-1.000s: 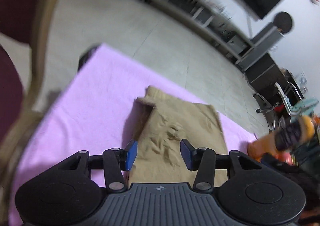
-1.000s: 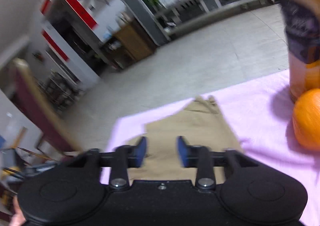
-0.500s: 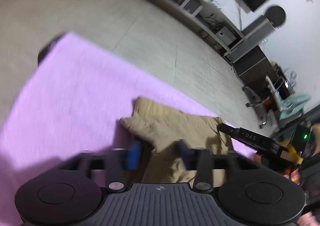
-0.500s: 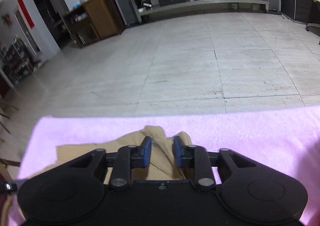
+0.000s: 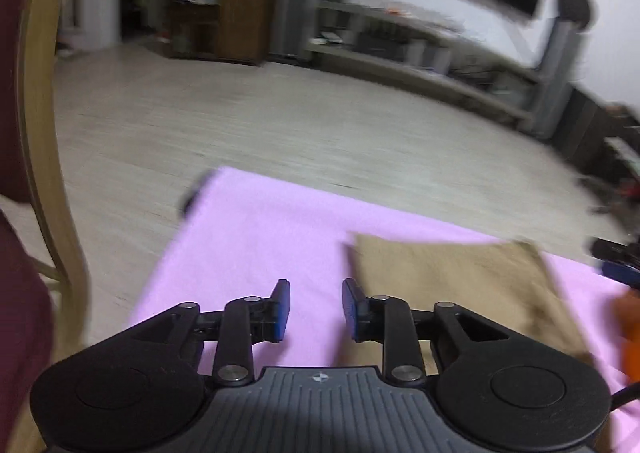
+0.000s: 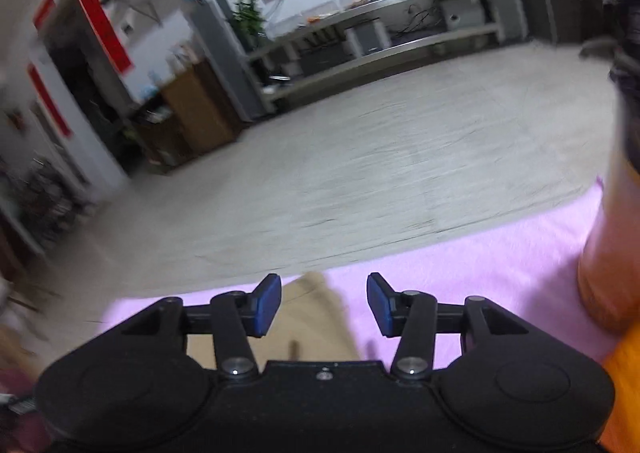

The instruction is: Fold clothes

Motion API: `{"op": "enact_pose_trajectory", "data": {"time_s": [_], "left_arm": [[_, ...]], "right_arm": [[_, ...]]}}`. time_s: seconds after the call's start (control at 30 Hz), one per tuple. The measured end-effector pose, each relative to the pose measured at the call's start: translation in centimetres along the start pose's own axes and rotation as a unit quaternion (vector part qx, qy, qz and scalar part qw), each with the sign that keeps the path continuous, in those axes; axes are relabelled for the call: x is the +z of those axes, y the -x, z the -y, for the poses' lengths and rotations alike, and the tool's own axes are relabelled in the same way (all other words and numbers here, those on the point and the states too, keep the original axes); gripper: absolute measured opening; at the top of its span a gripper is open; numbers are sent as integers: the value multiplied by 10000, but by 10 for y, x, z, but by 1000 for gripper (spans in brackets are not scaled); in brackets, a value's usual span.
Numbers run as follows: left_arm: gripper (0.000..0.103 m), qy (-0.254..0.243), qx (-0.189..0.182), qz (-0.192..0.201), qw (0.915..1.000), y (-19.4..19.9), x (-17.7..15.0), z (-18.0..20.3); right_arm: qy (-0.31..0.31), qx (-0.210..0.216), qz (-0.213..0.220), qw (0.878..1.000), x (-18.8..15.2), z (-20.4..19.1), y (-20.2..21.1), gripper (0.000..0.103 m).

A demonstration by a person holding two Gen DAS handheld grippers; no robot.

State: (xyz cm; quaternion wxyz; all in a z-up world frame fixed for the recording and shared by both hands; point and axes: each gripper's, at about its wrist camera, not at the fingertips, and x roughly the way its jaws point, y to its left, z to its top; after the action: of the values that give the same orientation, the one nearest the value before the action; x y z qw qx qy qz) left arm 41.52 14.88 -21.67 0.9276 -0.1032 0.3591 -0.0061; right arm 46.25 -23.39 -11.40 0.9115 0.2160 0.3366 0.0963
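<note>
A tan folded garment (image 5: 460,285) lies flat on the pink cloth-covered table (image 5: 256,237). My left gripper (image 5: 314,307) hovers over bare pink cloth just left of the garment's edge; its jaws are opening and nothing is between them. In the right wrist view the same tan garment (image 6: 316,321) lies below and between the blue pads. My right gripper (image 6: 323,303) has its jaws opening, and the pads stand apart above the fabric without pressing on it. The other gripper's blue tip (image 5: 618,271) shows at the far right of the left wrist view.
A wooden chair back (image 5: 40,141) rises at the left. An orange fruit (image 6: 624,385) and a tall orange bottle (image 6: 612,253) stand on the table at the right. Beyond the table's far edge lies pale floor (image 5: 280,125), with shelving and a wall-mounted television.
Both grippers had closed on the tan garment half a second ago and have let it go. The garment now lies flatter. Both cameras swung and pulled back.
</note>
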Motion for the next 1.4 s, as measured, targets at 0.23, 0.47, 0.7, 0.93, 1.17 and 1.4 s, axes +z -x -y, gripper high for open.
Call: {"op": "enact_pose_trajectory", "data": {"time_s": [0.23, 0.47, 0.7, 0.93, 1.17, 1.4], "left_arm": [[29, -763, -176, 33, 9969, -29, -31, 58], [14, 324, 353, -494, 9976, -77, -20, 24], [31, 201, 695, -391, 9966, 11, -12, 14], [37, -487, 440, -283, 9974, 167, -56, 5], [34, -392, -67, -688, 9968, 230, -168, 13], [29, -1040, 534, -359, 9925, 179, -206, 53]], "right_arm": [[-1766, 1885, -1807, 9490, -60, 20, -19, 25], [-2433, 1310, -1050, 9553, -71, 72, -63, 0], [-1858, 220, 110, 9823, -47, 73, 43, 13], [-1351, 812, -146, 9874, -60, 37, 212, 25], [-1126, 640, -963, 9869, -144, 22, 304, 42], [-218, 500, -1381, 9889, -223, -21, 260, 22]]}}
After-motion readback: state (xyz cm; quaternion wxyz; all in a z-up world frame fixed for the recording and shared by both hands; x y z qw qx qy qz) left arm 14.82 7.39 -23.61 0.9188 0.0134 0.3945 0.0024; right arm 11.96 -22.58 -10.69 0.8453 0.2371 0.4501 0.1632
